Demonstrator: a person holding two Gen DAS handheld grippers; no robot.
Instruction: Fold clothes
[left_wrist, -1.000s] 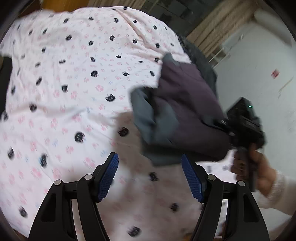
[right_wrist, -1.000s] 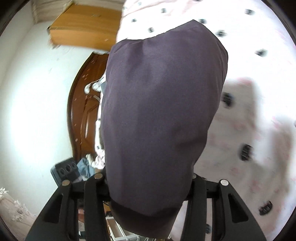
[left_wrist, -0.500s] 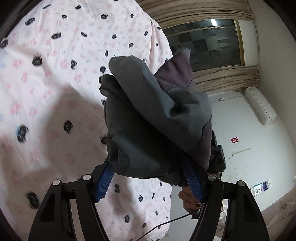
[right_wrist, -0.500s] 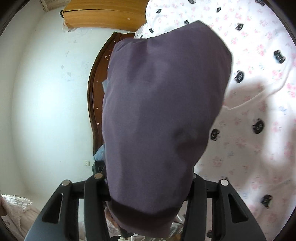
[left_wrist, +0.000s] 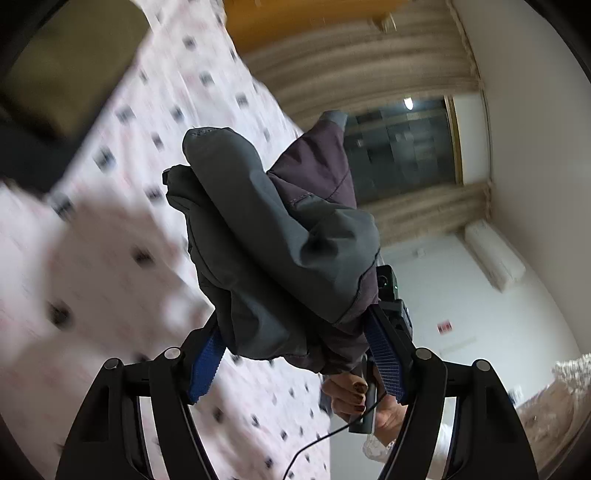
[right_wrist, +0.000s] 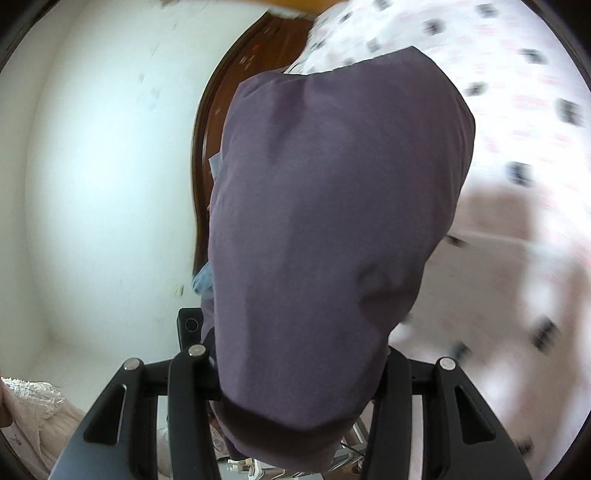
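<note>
Patterned bedsheet (left_wrist: 110, 229) filling frame left, window (left_wrist: 402, 144) upper right, bunched garment (left_wrist: 280, 251) lifted mid-frame, left gripper (left_wrist: 295, 354) and right gripper (right_wrist: 295, 380) each clamped on it.

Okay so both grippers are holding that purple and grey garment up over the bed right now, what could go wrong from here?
1. The garment is bunched between the left gripper fingers; lowered like this, it would probably land crumpled on the bedsheet, not flat.
2. In the right wrist view the cloth covers the right gripper fingertips and most of the scene, so placement is hard to judge.
3. Both grippers sit close together; the right hand is just behind the left fingers, so they may knock.
</note>
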